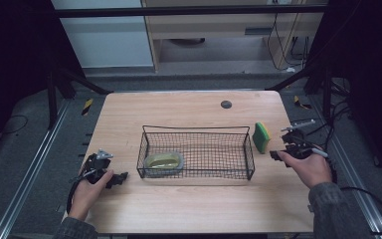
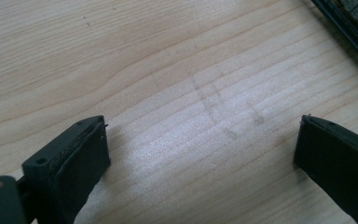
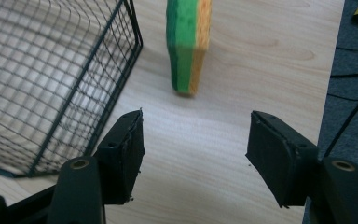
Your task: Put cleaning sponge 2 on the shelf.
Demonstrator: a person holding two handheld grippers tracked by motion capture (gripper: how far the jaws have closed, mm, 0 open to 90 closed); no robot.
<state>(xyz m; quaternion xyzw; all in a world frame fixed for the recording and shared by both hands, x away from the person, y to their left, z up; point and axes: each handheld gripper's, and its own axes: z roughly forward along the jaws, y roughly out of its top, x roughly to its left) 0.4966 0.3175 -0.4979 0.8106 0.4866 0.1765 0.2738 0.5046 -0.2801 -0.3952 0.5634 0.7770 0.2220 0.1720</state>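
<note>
Pale wooden table carried a wire basket, and just beside it stood the sponge on edge, probably soft and light, best pinched across its faces by the right gripper, jaws apart like those of the left gripper.

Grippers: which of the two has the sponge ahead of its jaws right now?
The right gripper. Its open jaws point at the green-and-yellow sponge standing on edge beside the wire basket; the left gripper faces bare tabletop.
</note>
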